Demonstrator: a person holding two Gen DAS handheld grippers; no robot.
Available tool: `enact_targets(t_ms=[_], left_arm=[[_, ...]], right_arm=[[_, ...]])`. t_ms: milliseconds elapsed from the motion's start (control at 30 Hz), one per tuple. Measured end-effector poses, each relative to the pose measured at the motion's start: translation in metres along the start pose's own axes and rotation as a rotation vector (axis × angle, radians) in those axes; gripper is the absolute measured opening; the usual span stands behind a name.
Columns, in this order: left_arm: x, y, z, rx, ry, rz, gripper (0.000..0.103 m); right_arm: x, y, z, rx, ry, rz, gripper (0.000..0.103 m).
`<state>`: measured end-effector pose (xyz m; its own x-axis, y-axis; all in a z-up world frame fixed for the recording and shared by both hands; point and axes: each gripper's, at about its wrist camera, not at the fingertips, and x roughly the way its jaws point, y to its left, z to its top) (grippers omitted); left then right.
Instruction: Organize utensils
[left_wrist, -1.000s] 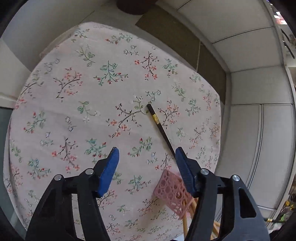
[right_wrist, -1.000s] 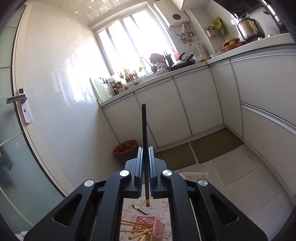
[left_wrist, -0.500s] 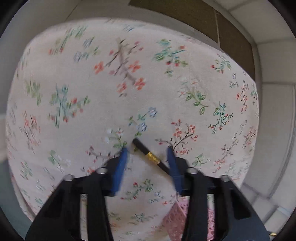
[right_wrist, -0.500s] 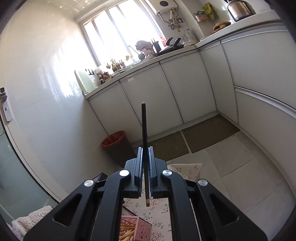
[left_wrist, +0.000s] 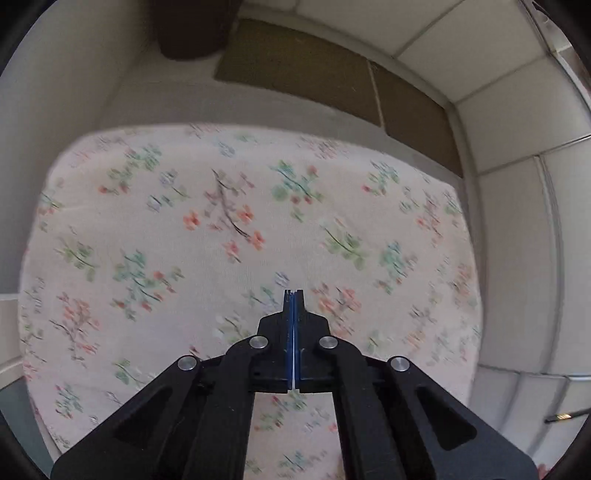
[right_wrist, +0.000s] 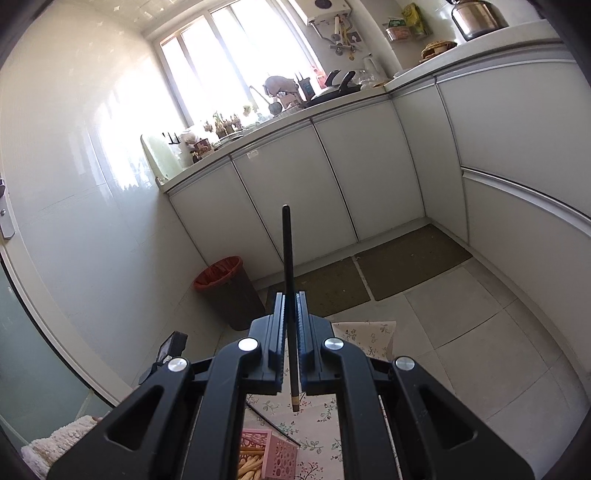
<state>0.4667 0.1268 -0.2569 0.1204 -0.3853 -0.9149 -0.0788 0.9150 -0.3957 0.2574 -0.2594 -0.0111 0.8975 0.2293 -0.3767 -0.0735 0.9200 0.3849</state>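
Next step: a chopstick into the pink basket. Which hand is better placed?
Right. The right gripper clamps a black chopstick, and the pink basket shows just below it. The left gripper has just closed with nothing visible between its fingers; a second chopstick lies loose on the cloth.

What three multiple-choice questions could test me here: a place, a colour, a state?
1. Where is the pink perforated plastic basket? A on the counter; B on the floral cloth; C on the floor tiles.
2. What colour is the round waste bin's rim? A red; B blue; C white.
3. The right gripper is: A open, empty; B shut on the slim black chopstick; C holding a spoon.
Answers: B, cloth shows beneath it; A, its liner is red; B, jaws clamp the stick.
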Motion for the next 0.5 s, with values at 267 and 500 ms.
enact_targets(t_ms=[267,500], left_arm=[[0.013,-0.033,-0.01,0.172,0.012,0.143,0.059],[0.037,-0.029,-0.009,0.153,0.078,0.069,0.058]], right_arm=[[-0.004,-0.001,0.0,-0.005,-0.009,-0.002,0.008],[0.008,-0.01,-0.008,0.029,0.016,0.002,0.008]])
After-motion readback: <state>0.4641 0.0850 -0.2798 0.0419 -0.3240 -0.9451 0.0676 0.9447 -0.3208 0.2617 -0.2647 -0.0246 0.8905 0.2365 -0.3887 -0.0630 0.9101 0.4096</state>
